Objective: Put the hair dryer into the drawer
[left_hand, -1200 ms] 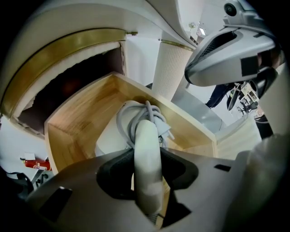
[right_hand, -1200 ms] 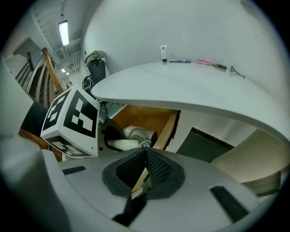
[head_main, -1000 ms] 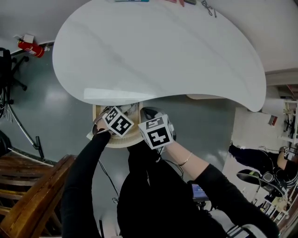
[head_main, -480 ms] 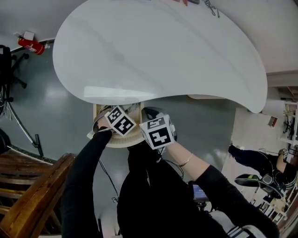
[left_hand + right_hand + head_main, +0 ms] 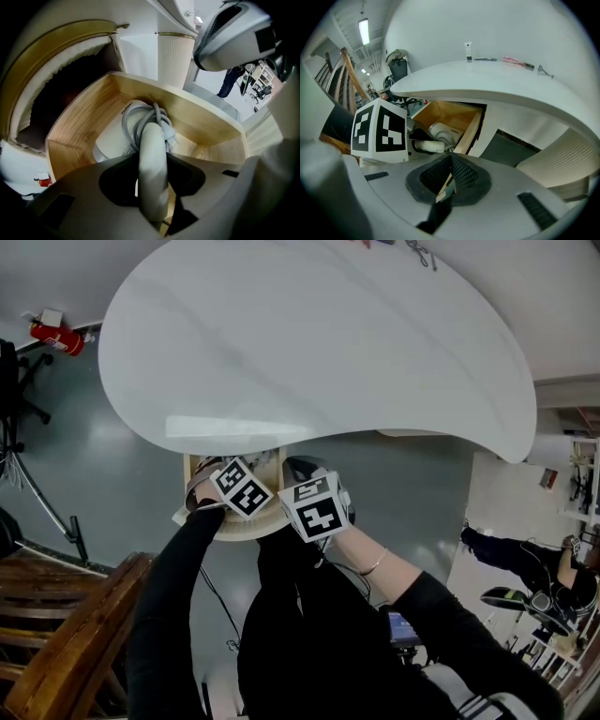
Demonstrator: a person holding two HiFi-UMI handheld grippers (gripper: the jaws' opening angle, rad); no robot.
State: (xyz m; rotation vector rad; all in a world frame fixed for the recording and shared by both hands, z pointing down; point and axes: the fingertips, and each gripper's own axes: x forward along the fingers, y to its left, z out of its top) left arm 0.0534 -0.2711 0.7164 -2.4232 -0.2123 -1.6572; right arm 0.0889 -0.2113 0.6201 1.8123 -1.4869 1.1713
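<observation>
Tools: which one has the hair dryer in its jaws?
The left tool: its jaws clamp the hair dryer by the handle, down in the open wooden drawer. The right tool is closed on the drawer's side wall instead.

The right gripper [image 5: 451,174] pinches the wooden edge of the open drawer [image 5: 469,127] in its jaws, beneath the white worktop [image 5: 497,82]. Inside lies the hair dryer [image 5: 440,132], with the left gripper [image 5: 422,142] at its handle.

Wht hair dryer [image 5: 151,150], tan wood-grain drawer [image 5: 89,117], wht table [image 5: 309,343]
</observation>
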